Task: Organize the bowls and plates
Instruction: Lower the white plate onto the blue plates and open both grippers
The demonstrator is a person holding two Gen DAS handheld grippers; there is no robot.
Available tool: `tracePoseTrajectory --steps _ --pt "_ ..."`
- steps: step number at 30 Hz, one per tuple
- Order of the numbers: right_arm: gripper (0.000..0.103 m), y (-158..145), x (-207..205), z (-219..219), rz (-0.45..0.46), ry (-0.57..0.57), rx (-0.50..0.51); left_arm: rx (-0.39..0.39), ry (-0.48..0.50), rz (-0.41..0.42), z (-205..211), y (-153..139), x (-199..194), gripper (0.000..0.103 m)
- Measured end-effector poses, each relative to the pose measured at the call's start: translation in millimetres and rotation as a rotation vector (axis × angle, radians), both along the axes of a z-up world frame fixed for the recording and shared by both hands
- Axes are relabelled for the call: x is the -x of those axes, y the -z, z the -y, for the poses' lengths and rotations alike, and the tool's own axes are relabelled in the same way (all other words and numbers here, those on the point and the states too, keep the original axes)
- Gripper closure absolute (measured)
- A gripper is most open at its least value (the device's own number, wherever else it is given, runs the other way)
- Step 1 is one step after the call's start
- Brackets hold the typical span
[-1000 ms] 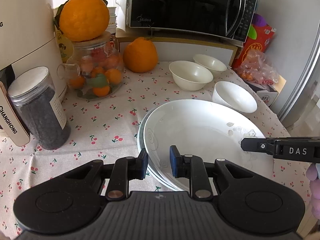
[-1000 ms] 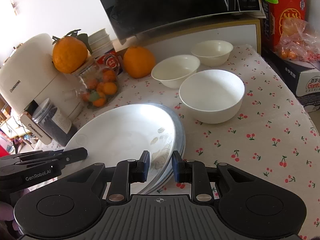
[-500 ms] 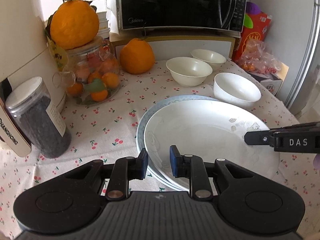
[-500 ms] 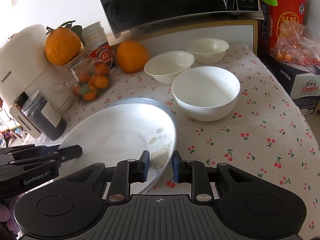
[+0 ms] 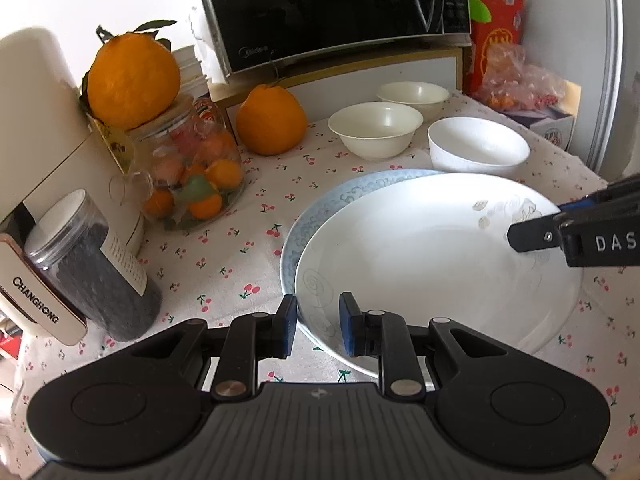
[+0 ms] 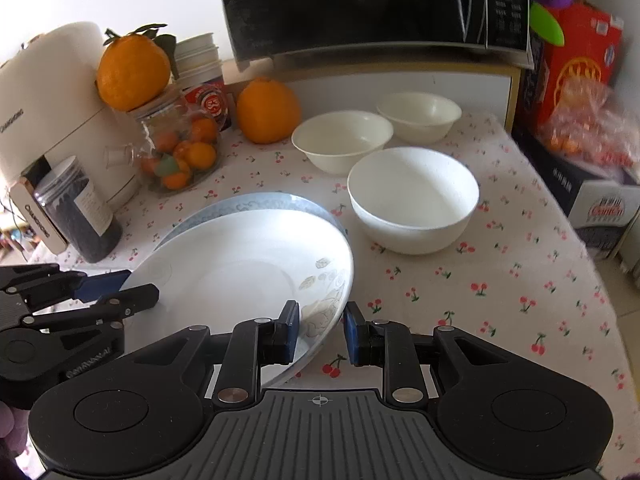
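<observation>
My left tool [image 5: 317, 322] and right tool [image 6: 321, 334], both narrow, grip opposite rims of the round white ceramic plate [image 5: 432, 264], angled downward.

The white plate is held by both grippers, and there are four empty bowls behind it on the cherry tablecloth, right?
Not quite. Both wrist views show three bowls, not four: the white bowl and two cream bowls. The left gripper and right gripper do hold the white plate.

The left gripper [image 5: 318, 324] and the right gripper [image 6: 321, 333] both point steeply down, each with its 2 blue-padded fingers closed on opposite edges of a plate [image 5: 432, 256]. Both face each other across it.
</observation>
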State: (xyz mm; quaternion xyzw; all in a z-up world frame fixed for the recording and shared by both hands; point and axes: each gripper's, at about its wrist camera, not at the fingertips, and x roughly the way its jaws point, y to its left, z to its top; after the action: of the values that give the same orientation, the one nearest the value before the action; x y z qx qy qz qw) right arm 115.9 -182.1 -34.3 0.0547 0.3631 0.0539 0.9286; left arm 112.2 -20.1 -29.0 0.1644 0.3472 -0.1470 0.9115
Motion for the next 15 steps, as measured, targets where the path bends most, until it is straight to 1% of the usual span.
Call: tracePoseTrajectory --steps 10,15 --pt "0.079 0.9 -2.2 -0.3 -0.009 0.002 0.017 -0.001 0.003 -0.002 0.9 -0.4 0.6 0.082" --pt "0.079 1.8 -4.7 -2.6 0.0 0.002 0.037 0.015 -0.01 -0.012 -0.2 -0.9 -1.0 0.082"
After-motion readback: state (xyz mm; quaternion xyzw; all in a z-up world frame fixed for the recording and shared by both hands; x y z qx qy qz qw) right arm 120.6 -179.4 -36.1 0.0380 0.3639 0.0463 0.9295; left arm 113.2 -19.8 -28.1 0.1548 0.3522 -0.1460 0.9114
